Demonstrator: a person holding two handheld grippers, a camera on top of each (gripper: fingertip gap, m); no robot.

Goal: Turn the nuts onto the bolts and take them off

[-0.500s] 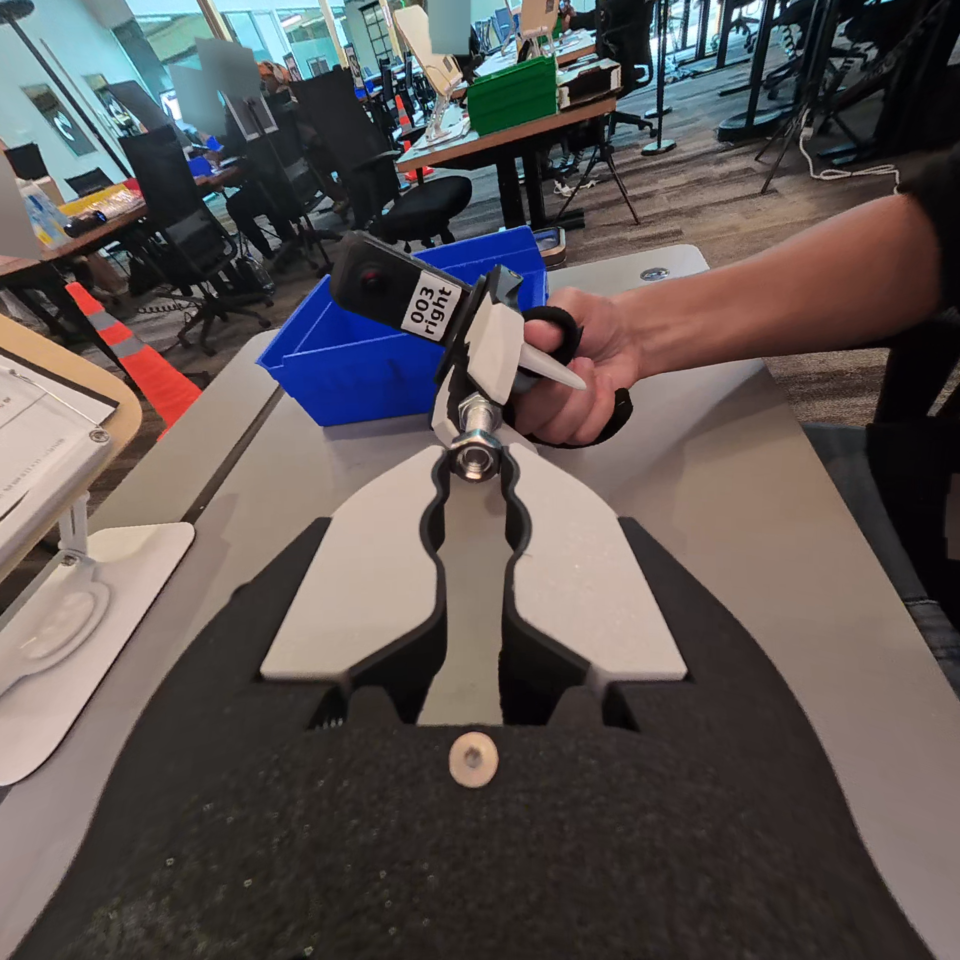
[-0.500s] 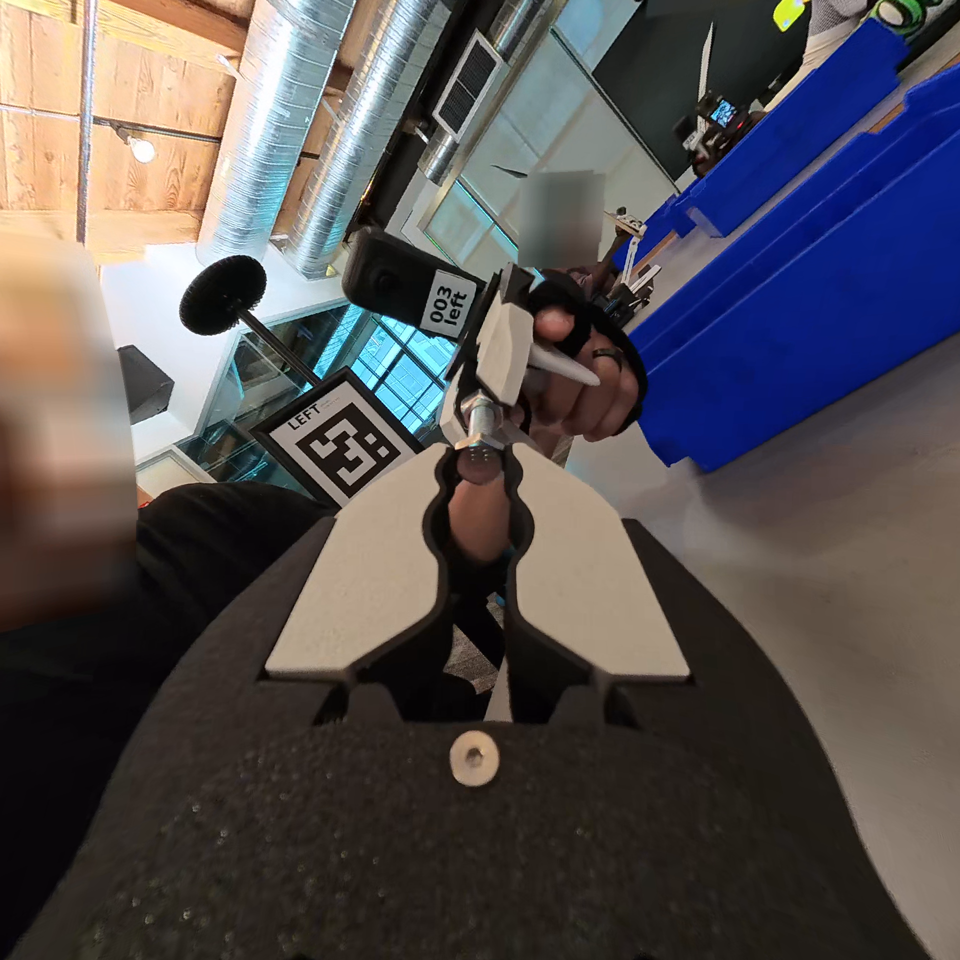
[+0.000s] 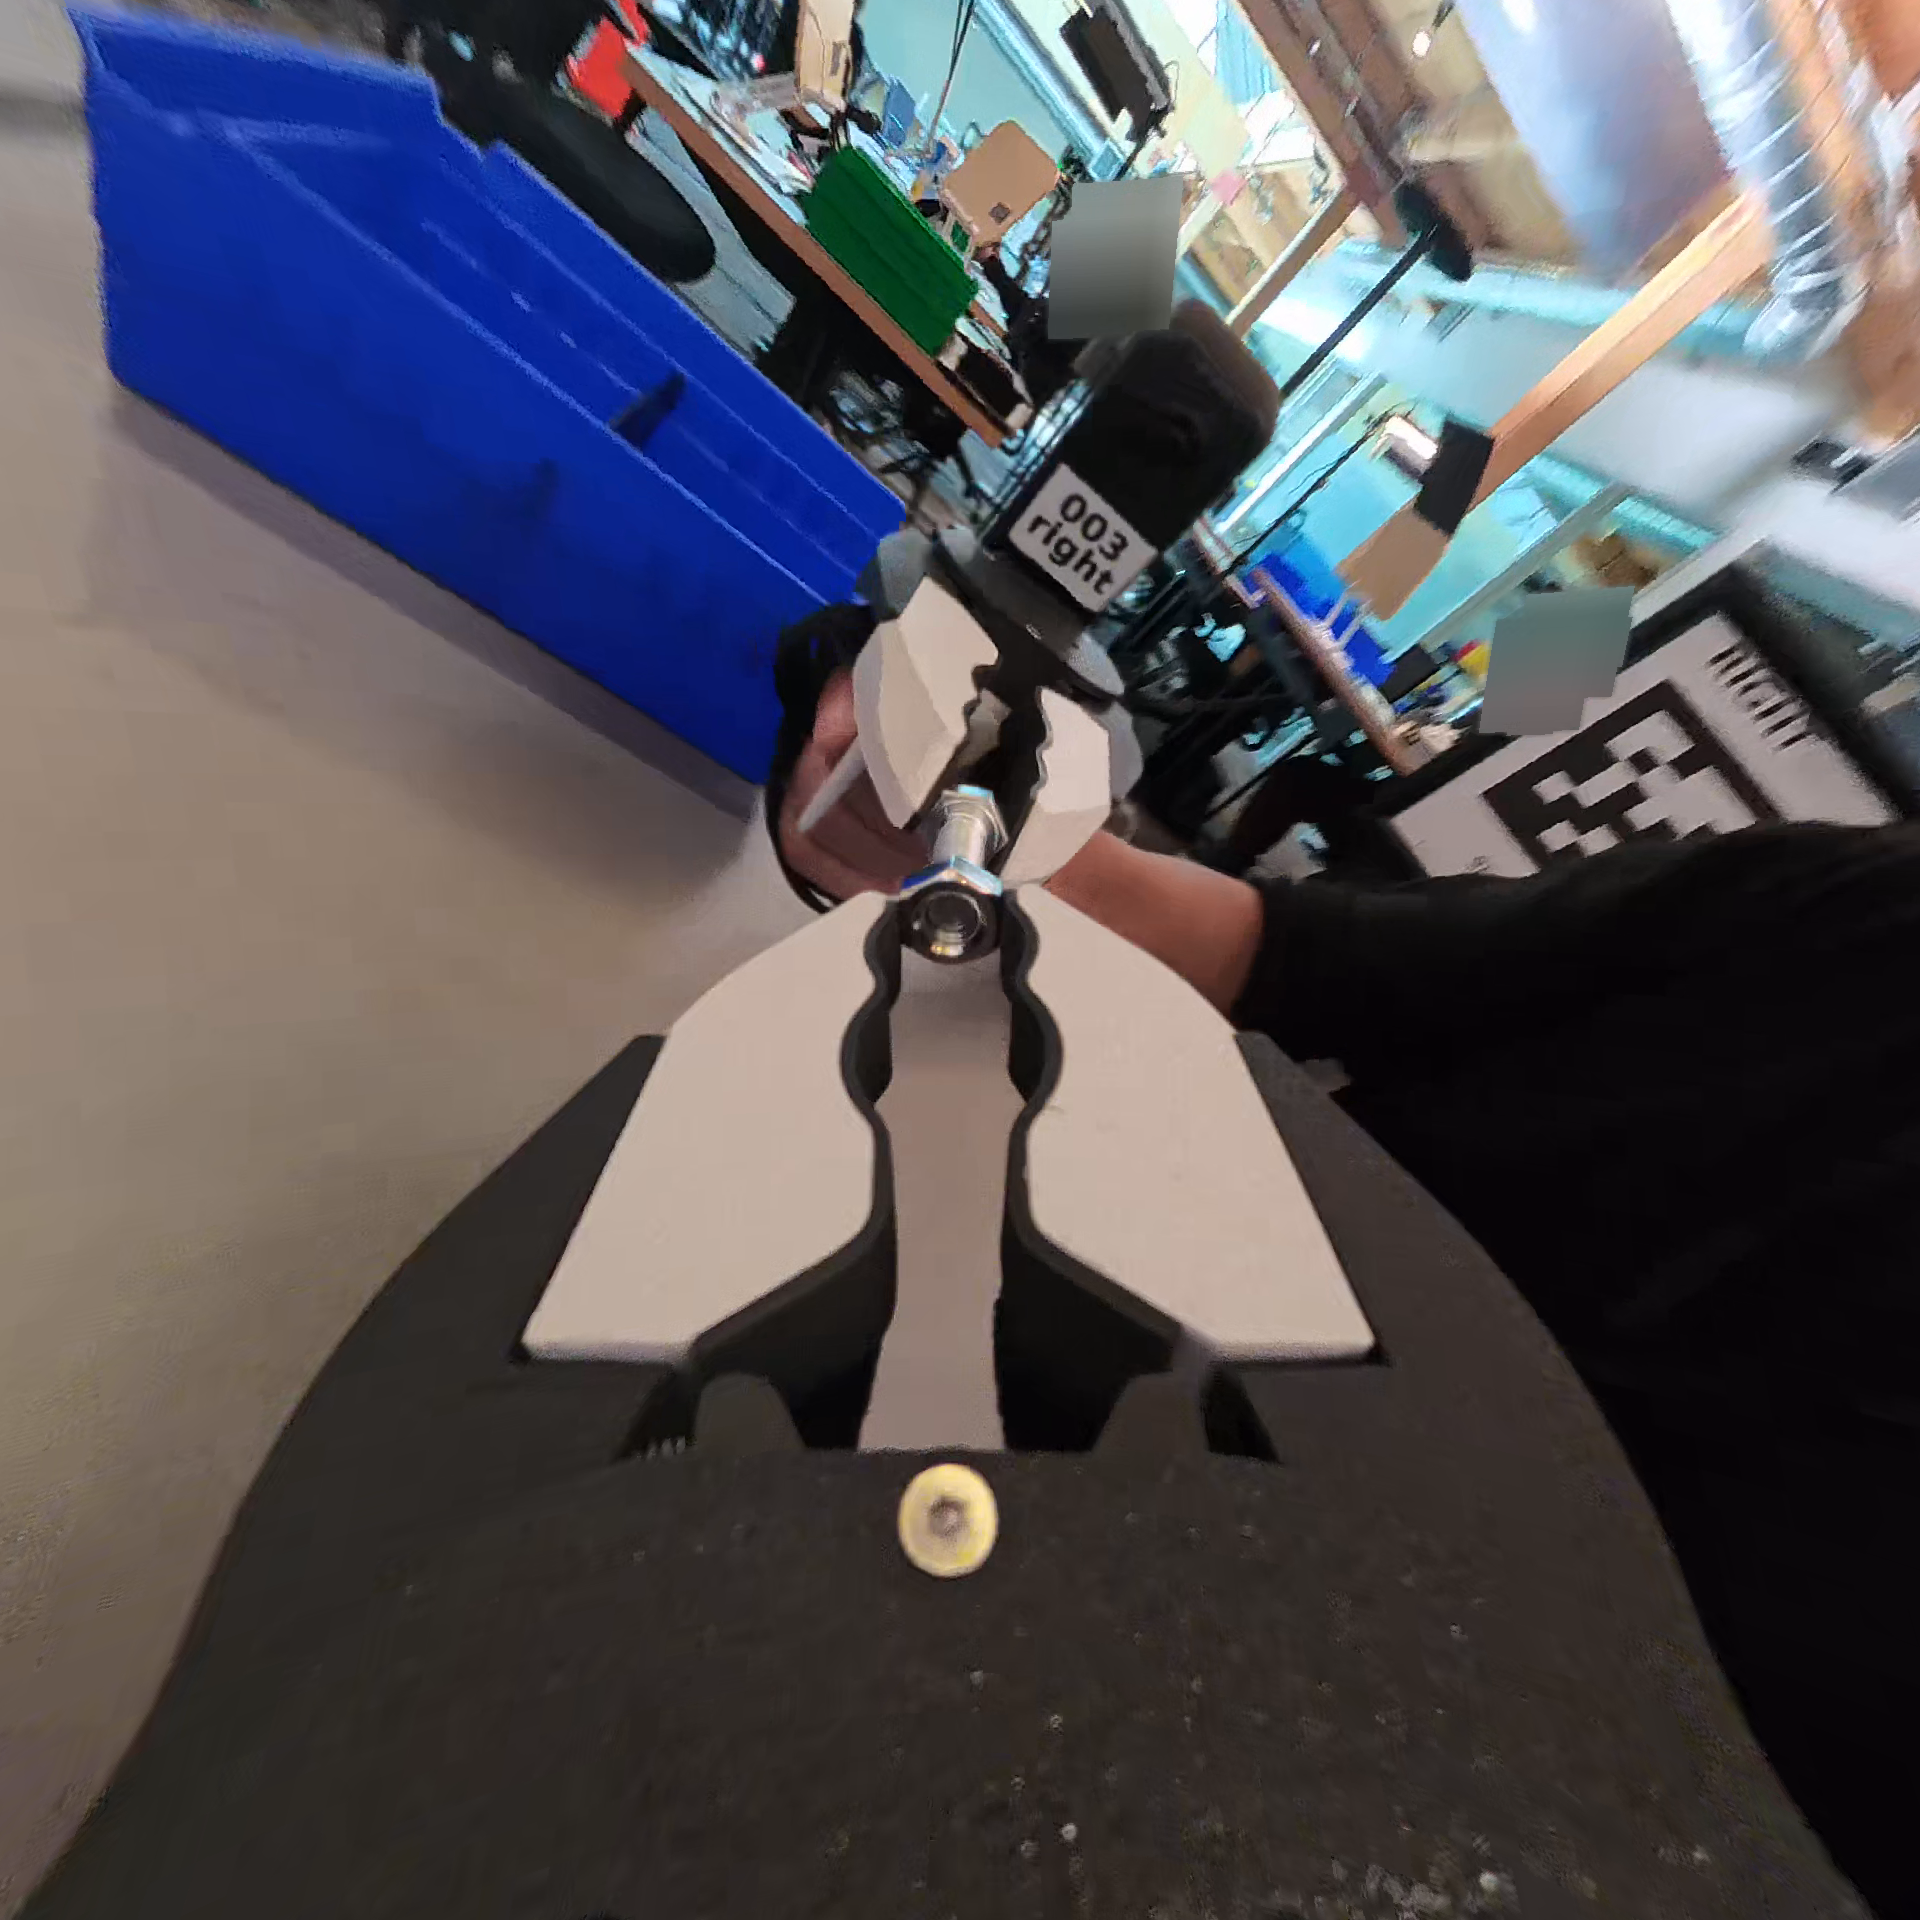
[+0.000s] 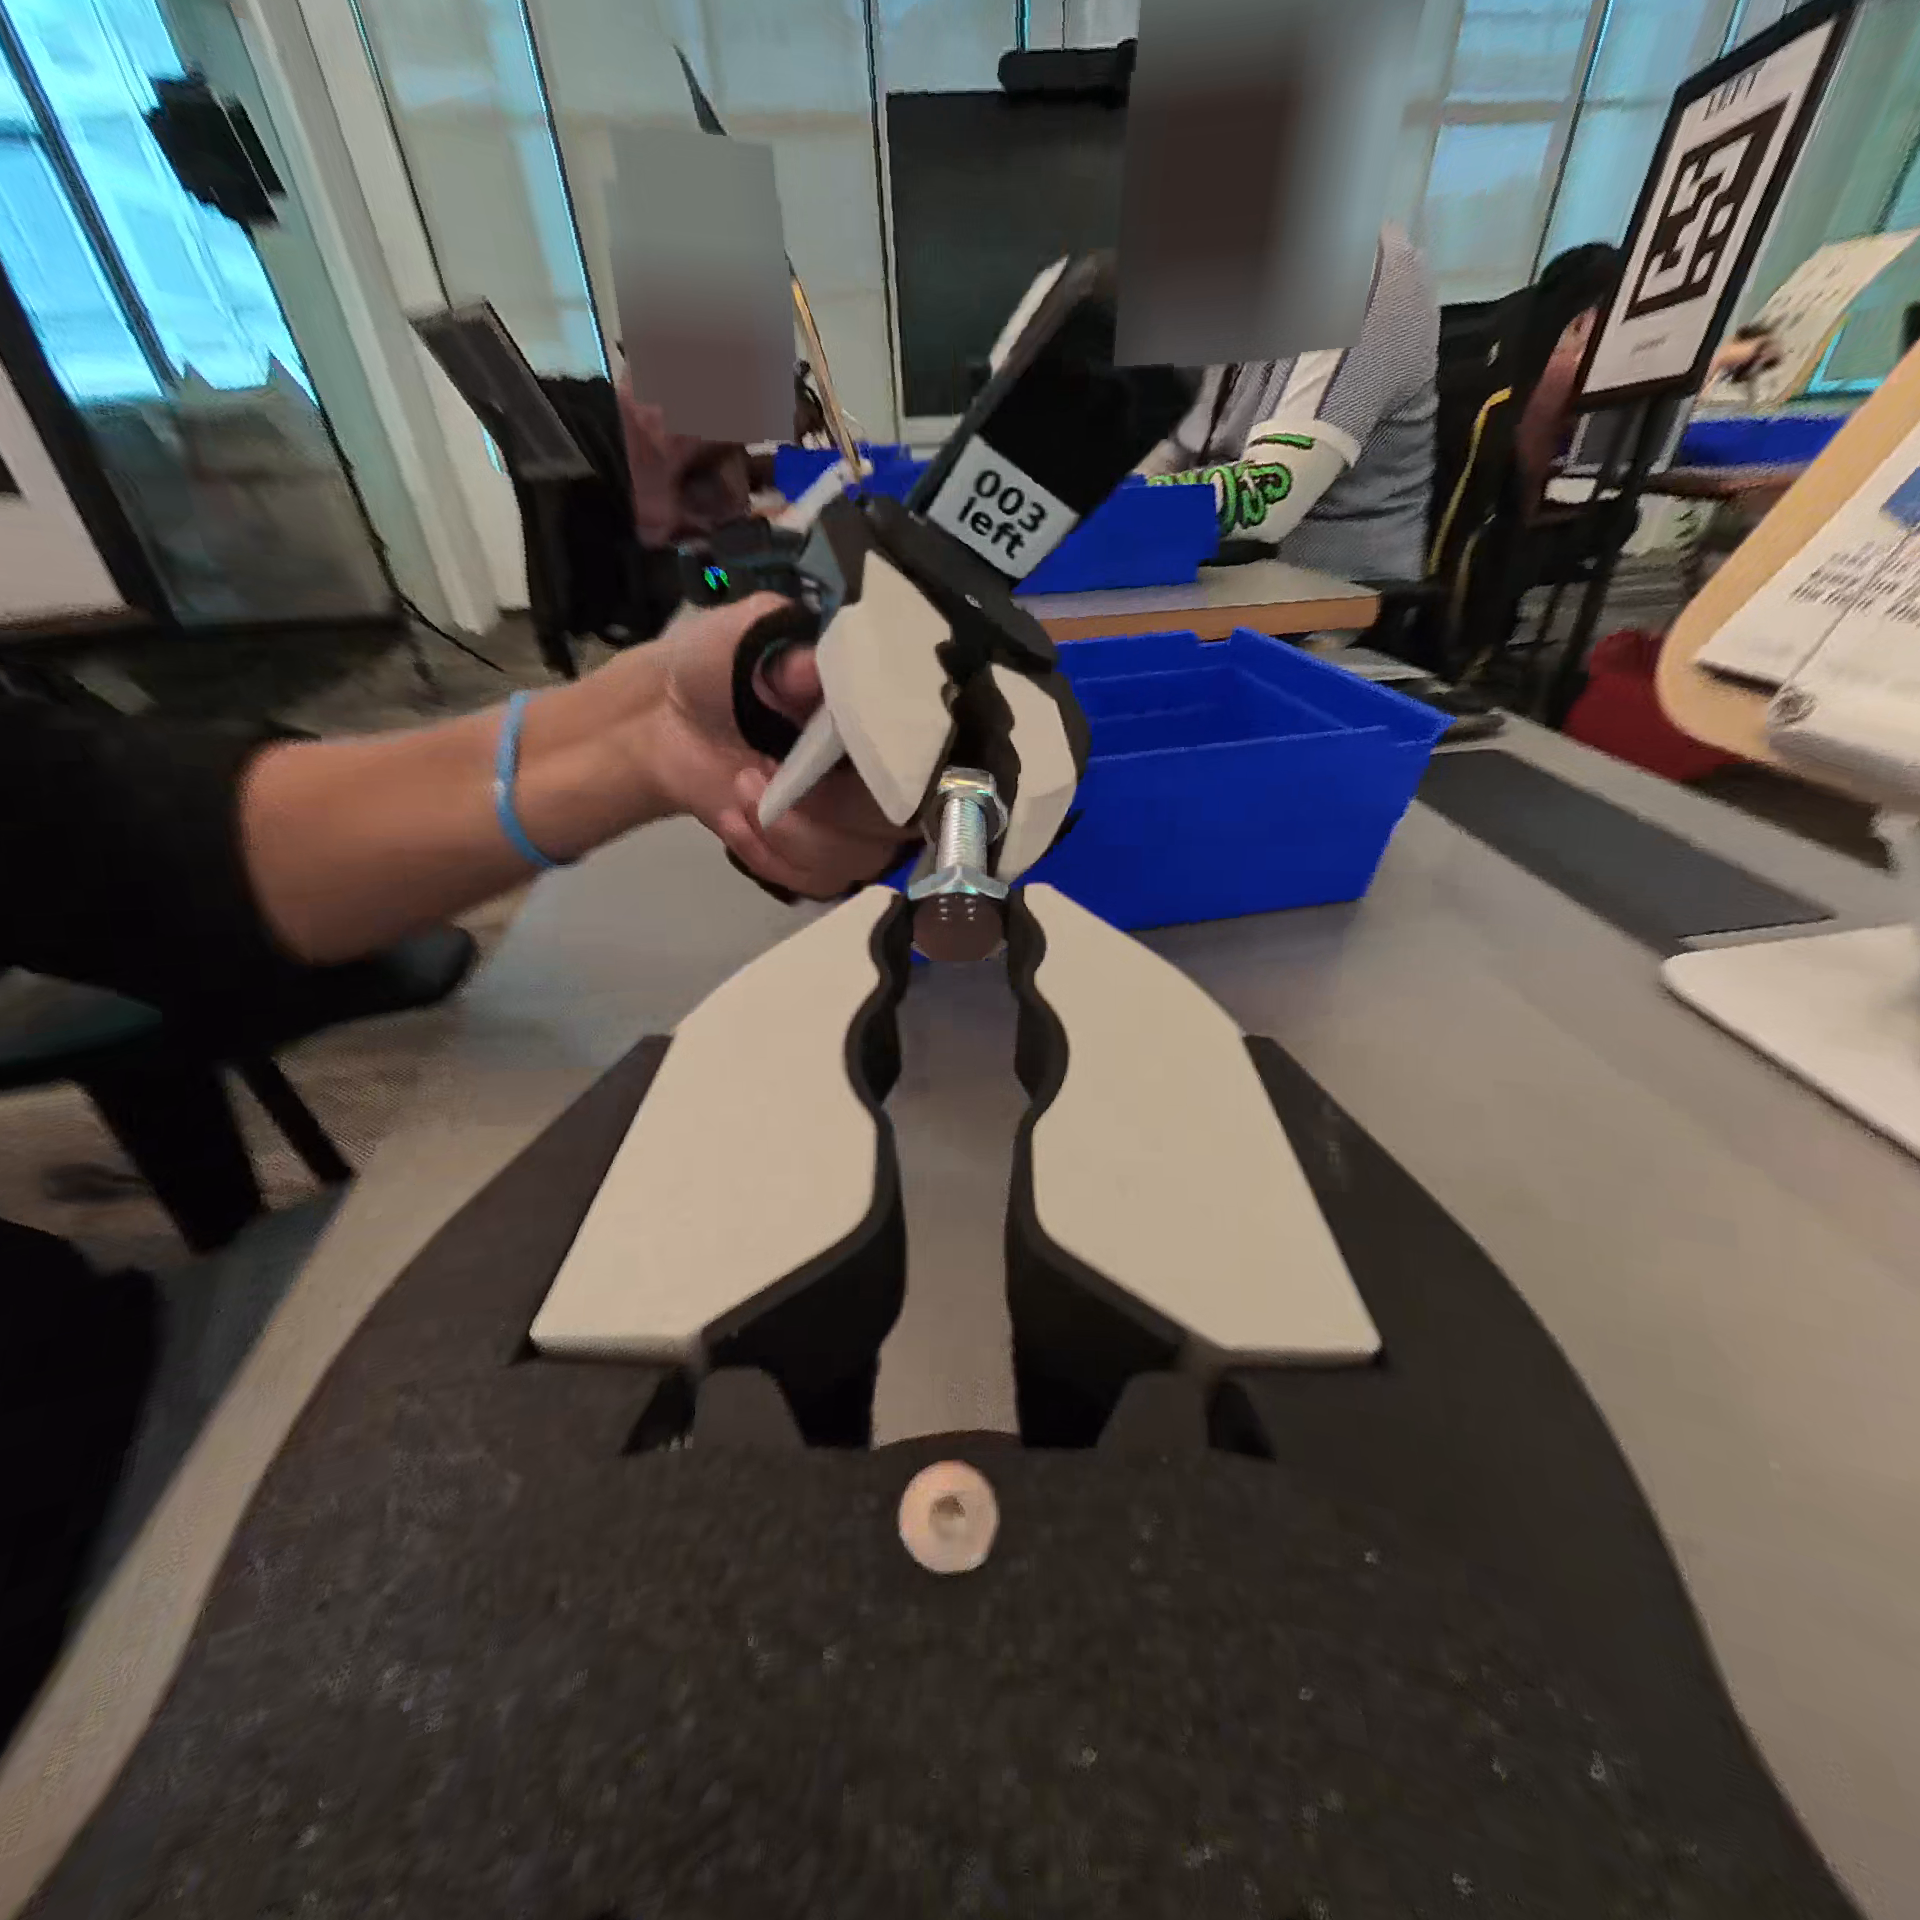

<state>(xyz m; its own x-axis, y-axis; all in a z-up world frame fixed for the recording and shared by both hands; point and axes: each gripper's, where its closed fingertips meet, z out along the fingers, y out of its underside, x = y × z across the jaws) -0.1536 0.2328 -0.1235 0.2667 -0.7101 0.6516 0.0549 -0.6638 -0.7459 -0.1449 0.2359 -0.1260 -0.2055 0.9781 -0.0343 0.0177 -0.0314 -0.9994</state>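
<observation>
Both wrists have rolled since a moment ago, tilting the room. My left tongs [image 3: 951, 914] clamp the nut [image 3: 951, 883], my right tongs [image 4: 951, 925] the bolt [image 4: 961, 831] head, tip to tip above the worktop [image 4: 1507, 1039], near the blue bin [image 4: 1247, 790].

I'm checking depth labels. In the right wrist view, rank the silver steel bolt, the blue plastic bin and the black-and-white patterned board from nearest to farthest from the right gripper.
1. Silver steel bolt: clamped at the right gripper tips, centre.
2. Blue plastic bin: on the grey table behind, slightly right.
3. Black-and-white patterned board: far back, upper right.
</observation>
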